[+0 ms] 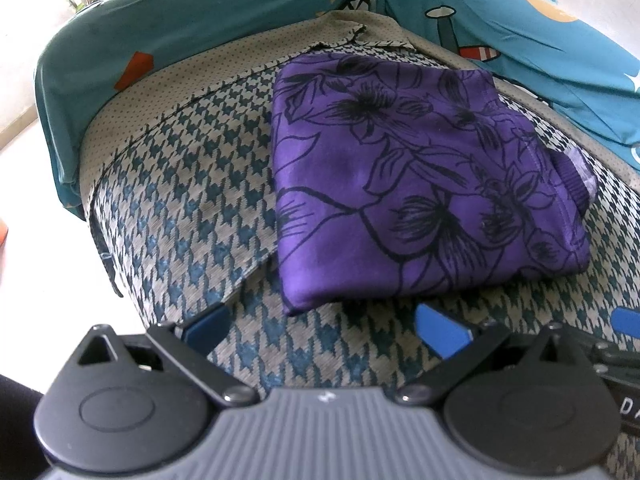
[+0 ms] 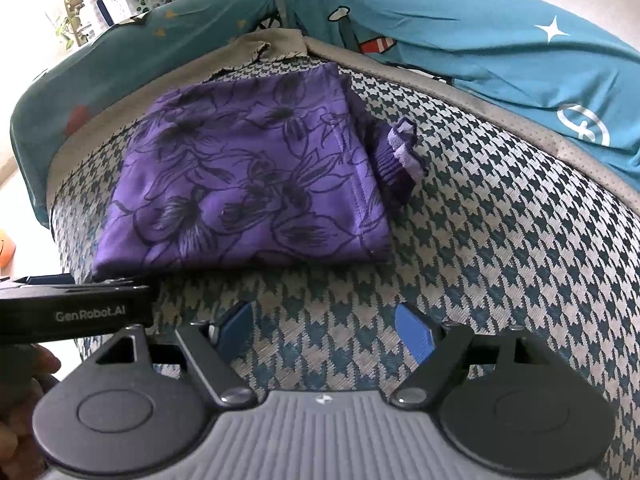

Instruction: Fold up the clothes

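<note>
The folded purple floral garment (image 1: 420,184) serves as the landmark: it lies flat on a houndstooth cloth (image 1: 192,208), with a teal patterned sheet (image 1: 208,16) behind it.

To the garment's near left, the left gripper (image 1: 324,326) hovers with its jaws spread and nothing between them, just short of the garment's front edge. A careless descent from here could catch the houndstooth cloth together with the garment and drag both.

Directly before the garment's right half, the right gripper (image 2: 324,328) also stands wide and empty.

At the garment's right edge a ribbed cuff (image 2: 394,168) sticks out from the fold. It seems loosely tucked, though the fisheye blur leaves that uncertain. Lifting the bundle by one side would likely let that cuff spill and the layers slide apart.
</note>
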`<state>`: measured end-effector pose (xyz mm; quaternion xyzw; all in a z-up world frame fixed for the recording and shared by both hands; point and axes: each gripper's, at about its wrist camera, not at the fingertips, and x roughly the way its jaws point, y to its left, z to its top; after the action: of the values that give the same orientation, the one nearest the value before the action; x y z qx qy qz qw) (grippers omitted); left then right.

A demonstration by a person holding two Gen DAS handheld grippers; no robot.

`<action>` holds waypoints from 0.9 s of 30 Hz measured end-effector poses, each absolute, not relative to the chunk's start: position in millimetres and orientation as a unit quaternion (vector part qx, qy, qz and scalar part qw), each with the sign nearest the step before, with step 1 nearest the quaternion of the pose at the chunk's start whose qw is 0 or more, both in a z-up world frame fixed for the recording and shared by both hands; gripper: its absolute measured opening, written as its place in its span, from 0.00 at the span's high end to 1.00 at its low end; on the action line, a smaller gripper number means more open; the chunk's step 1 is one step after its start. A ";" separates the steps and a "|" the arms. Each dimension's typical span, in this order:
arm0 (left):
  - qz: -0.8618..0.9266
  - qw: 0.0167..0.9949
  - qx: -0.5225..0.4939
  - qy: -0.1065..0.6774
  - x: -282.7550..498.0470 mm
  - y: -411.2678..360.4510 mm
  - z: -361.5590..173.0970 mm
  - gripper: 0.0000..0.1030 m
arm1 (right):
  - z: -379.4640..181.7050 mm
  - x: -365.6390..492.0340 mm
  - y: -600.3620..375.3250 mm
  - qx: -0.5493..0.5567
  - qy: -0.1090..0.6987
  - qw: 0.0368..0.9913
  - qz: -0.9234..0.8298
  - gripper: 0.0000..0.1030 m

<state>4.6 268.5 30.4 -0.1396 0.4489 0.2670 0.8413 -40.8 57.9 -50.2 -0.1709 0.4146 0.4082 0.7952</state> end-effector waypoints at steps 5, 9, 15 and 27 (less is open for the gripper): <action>0.267 0.841 -0.139 0.449 4.4 268.4 30.1 0.00 | -51.4 -38.8 57.6 -0.169 0.417 0.797 0.402 0.23; 0.268 0.841 -0.139 0.449 4.1 268.6 30.0 0.00 | -52.5 -37.4 57.9 -0.167 0.421 0.795 0.403 0.23; 0.267 0.839 -0.140 0.452 4.1 268.6 28.6 0.00 | -52.2 -37.4 59.4 -0.167 0.420 0.794 0.406 0.23; 0.269 0.838 -0.140 0.454 4.1 268.6 27.3 0.00 | -53.0 -40.6 62.7 -0.177 0.413 0.790 0.417 0.23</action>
<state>4.1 268.6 27.3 -0.1399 0.4536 0.2693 0.8379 -40.6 62.7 -53.0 -0.1769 0.4132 0.4172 0.7899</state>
